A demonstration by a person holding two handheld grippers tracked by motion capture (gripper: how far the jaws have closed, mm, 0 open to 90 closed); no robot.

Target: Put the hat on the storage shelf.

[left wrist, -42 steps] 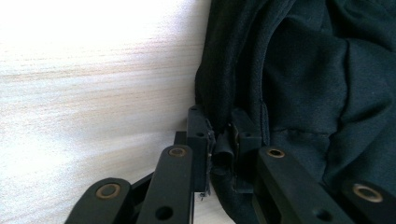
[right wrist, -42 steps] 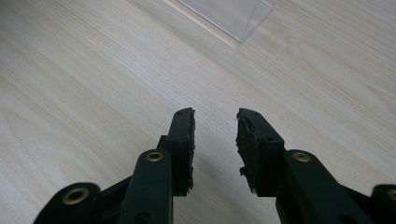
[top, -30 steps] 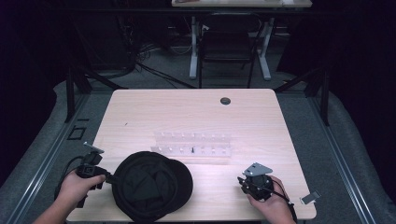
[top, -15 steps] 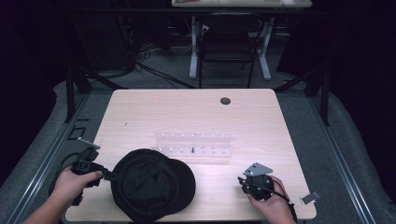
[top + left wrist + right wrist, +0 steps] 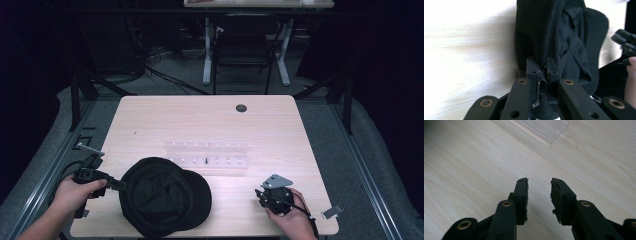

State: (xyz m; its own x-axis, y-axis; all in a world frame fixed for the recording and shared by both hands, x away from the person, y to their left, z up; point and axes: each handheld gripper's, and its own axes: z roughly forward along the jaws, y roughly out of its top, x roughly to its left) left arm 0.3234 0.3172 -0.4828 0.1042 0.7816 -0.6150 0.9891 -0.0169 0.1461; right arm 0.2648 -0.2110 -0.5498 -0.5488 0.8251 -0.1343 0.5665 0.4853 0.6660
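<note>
- Right, the left tool (image 5: 116,183) was clamped on the edge of the black cap (image 5: 165,197), its jaws nipped hard together with a fold of the fabric caught between the pads.
- Seen from the left gripper view, the cap (image 5: 554,37) rose straight out of the left tool (image 5: 543,71), cloth pinched tight, the brim spreading away behind it.
- That cap sat at the near edge of the bench (image 5: 210,120), just in front of the clear plastic rack (image 5: 207,156), with its open underside facing up and the brim pointing toward the right tool (image 5: 261,196).
- One side of the cap, the side the left tool gripped, looked raised off the wood; the rest lay on the bench.
- On the other side of the cap, well apart from it, the right tool was resting at the near edge of the bench in the person's hand, grey plate on top.
- From the right gripper view, the right tool (image 5: 539,192) had its jaws standing a little apart, nothing between them, just bare wood underneath.
- A corner of the clear plastic rack (image 5: 546,128) showed beyond those jaws.
- Beyond the rack from the cap, a small dark round grommet (image 5: 241,108) sat near the far edge of the bench.
</note>
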